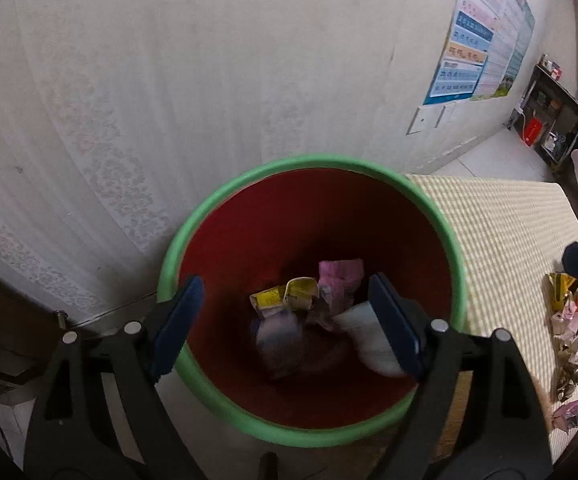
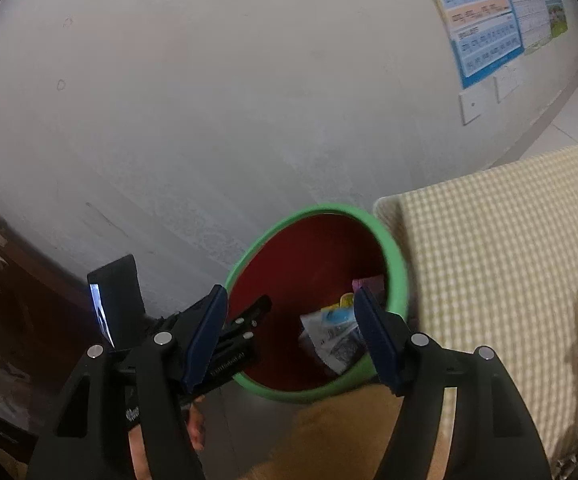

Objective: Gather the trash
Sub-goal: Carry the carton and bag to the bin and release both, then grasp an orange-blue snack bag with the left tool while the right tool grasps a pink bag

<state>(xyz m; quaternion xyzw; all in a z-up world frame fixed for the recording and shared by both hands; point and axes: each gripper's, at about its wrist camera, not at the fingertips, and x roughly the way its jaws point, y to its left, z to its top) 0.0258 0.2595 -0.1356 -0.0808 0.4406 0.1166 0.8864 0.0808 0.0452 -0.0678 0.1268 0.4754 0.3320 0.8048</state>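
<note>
Filling most of both views, a pale wall (image 1: 177, 80) rises behind everything, with coloured charts (image 1: 477, 36) pinned on its right side and a white switch plate (image 1: 423, 120) below them. A surface covered in a yellow checked cloth (image 1: 501, 232) stretches away to the right, its near left corner touching the bin. That bin (image 1: 173, 256), red inside with a green rim, stands on the floor against the wall and just beside the cloth.

Both grippers hang over the bin's mouth and point down into it. The left gripper (image 1: 289, 320) has its blue-padded jaws spread wide with nothing between them; the pads touch no wrapper. The right gripper (image 2: 289, 336) likewise stands with jaws apart and empty, and in its view the left gripper's body and a small lit screen (image 2: 103, 312) show at the left, over the bin's near rim. A fingertip of the right gripper pokes into the left wrist view at the far right edge.

Inside the bin lies collected trash: a yellow crumpled wrapper (image 1: 285, 296), a pink wrapper (image 1: 339, 280) touching it, and a white packet (image 1: 365, 336) that looks blurred. A blue-and-white printed packet (image 2: 331, 338) shows in the right wrist view.

More crumpled wrappers (image 1: 573, 332) lie loose on the checked cloth at the far right, well apart from the bin.
</note>
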